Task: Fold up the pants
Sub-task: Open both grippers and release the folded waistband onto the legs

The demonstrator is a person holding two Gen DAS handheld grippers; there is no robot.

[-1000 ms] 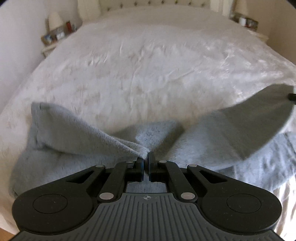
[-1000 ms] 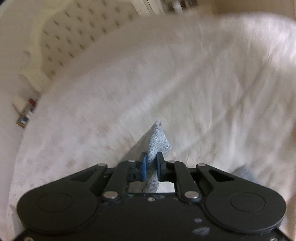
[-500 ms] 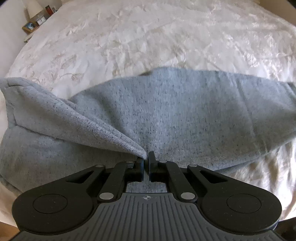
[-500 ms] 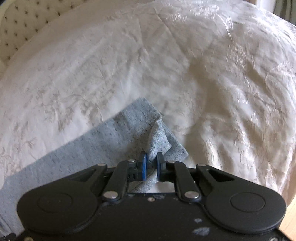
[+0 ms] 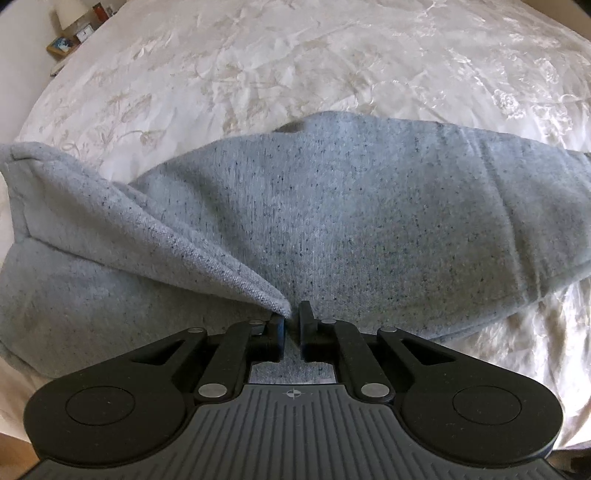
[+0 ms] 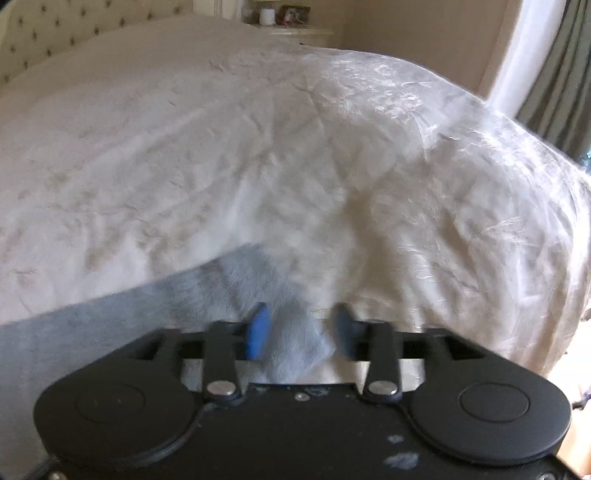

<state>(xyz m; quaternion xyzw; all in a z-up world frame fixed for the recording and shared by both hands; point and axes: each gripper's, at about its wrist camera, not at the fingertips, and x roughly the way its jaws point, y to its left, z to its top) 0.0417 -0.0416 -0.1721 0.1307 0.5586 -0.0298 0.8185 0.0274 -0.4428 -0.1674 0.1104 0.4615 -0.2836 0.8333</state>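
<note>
Grey speckled pants (image 5: 351, 221) lie folded across the white bedspread (image 5: 295, 59), stretching left to right in the left wrist view. My left gripper (image 5: 291, 319) is shut on a raised fold edge of the pants, which lifts off to the left. In the right wrist view my right gripper (image 6: 299, 321) is open, its blue fingers (image 6: 258, 328) spread on either side of the pants' end (image 6: 229, 291), which lies flat on the bed. That view is blurred.
The bedspread (image 6: 295, 166) fills both views. A bedside shelf with small items (image 5: 74, 33) stands far left. A tufted headboard (image 6: 74, 26), a nightstand (image 6: 295, 29) and a curtain (image 6: 554, 74) stand beyond the bed.
Both grippers brought the held pants edge down onto the bed, laying one layer over the other. My right gripper then opened and let go of its corner. The left stays shut.
</note>
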